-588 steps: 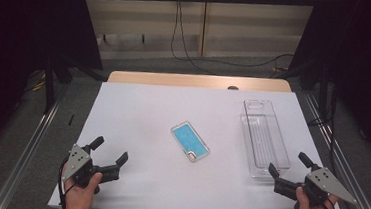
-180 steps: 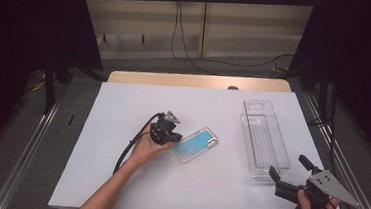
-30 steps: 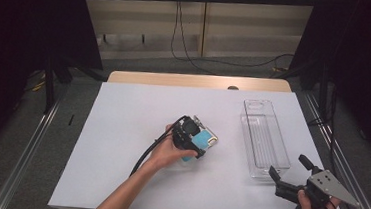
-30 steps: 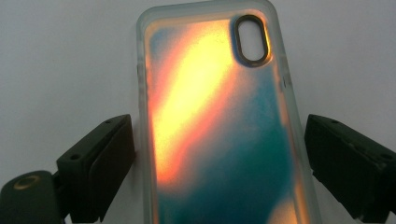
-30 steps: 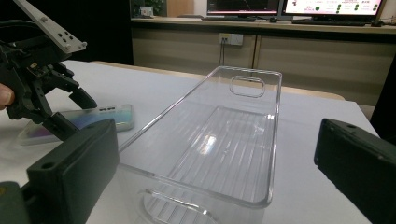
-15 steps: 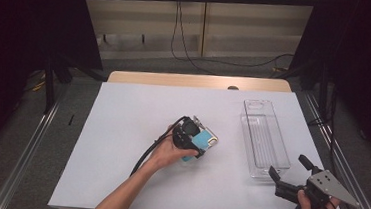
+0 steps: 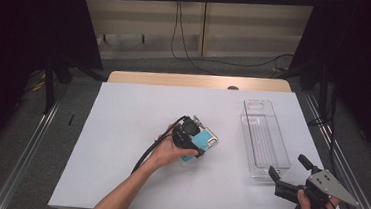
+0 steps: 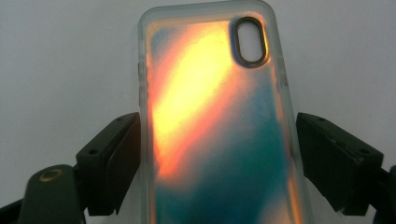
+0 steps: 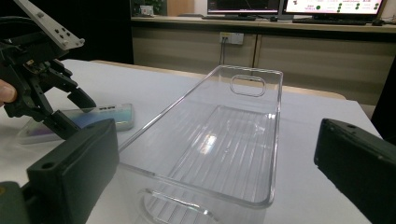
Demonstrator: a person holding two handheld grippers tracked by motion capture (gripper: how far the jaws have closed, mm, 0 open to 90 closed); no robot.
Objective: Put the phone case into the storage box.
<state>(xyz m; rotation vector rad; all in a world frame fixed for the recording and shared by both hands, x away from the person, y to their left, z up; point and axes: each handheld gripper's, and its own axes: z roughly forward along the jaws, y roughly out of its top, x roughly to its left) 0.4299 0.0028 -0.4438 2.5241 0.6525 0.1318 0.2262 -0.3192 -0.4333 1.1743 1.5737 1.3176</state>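
Note:
A teal and orange phone case (image 7: 206,140) lies flat on the white table sheet, near the middle. My left gripper (image 7: 191,137) reaches down over it. In the left gripper view the case (image 8: 215,140) sits between the two jaws, which press on its long edges. The right gripper view shows the same gripper (image 9: 72,112) with its tips at the case (image 9: 109,115). My right gripper (image 7: 289,167) rests open at the front right, just before a clear plastic tray (image 7: 259,104). The empty tray (image 9: 224,140) stretches away between that gripper's wide-apart jaws.
The white sheet (image 7: 121,129) covers a wooden table whose back edge (image 7: 175,78) shows. Metal rails run along both sides of the table. The left gripper's black cable (image 7: 148,151) trails along the forearm. The tray stands about a hand's width to the right of the case.
The left gripper came from the front left corner to the case, which turned and shifted slightly right. Over the last second nothing visibly moved. The right gripper stayed put.

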